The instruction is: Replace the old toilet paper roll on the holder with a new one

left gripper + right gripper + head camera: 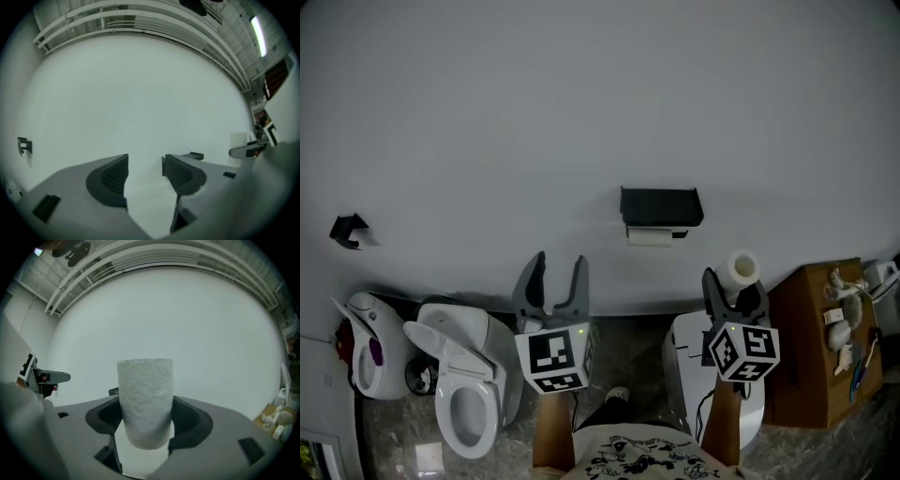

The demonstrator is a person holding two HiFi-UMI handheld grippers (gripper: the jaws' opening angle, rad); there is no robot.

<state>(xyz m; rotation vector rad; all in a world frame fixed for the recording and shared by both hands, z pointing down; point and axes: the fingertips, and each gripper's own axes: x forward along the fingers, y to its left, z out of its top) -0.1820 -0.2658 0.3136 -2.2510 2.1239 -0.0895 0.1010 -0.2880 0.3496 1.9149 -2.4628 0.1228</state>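
Roll first: the new toilet paper roll (145, 399) stands upright between the jaws of my right gripper (146, 414), pinched on both sides with its top poking well above them. I am holding it low and to the right of the black holder (661, 205) on the wall. The old roll (650, 237) sits under that holder, so by my reading nothing has been swapped yet. 2 steps are left: pulling the old one off and seating the new one. My left gripper (144, 164) is below and left of the holder, its jaws spread wide with only bare wall between them (the natural one to take the old roll, I'd guess). Further out, the toilet (446, 394) on the left has its lid up and I see nothing in the bowl. The wooden cabinet (802, 347) on the right carries a few small items I cannot identify.
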